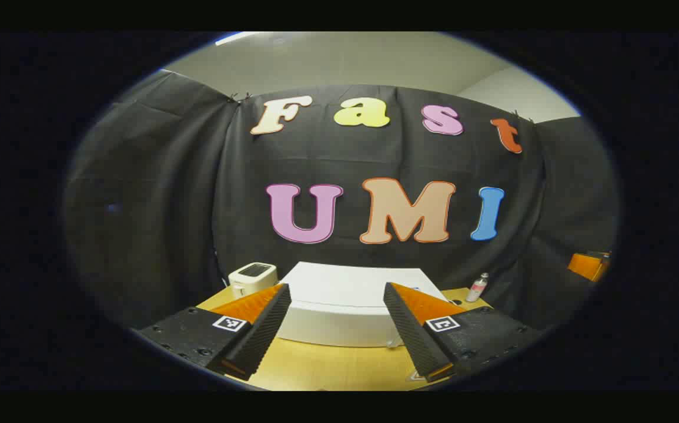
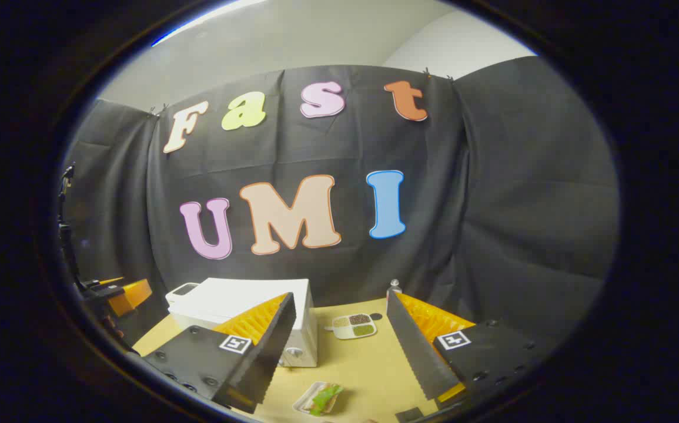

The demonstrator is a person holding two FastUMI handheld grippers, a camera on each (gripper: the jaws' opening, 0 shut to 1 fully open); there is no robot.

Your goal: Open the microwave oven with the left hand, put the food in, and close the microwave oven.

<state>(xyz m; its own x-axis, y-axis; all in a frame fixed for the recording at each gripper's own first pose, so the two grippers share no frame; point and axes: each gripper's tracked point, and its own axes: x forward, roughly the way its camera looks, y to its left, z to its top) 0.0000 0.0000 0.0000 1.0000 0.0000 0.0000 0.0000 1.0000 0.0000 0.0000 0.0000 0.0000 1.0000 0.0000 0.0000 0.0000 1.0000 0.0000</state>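
Task not started: microwave oven point(image 2: 245, 308), white, sits closed on the wooden table point(image 2: 363, 364), far-left. Food tray with sandwich point(image 2: 320, 398) lies near, between the right gripper's fingers, untouched. Left to right: one small white appliance point(image 1: 252, 277), one microwave, one three-compartment dish point(image 2: 354, 325), one small bottle point(image 2: 394, 286). Left gripper point(image 1: 333, 329) is wide open, empty, aimed at the microwave. Right gripper point(image 2: 339, 346) is wide open, empty. All three steps left.

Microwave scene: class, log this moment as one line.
stage: start | white box-shaped microwave oven: shut | left gripper: open, facing it | right gripper: open | green food on small tray: on wooden table
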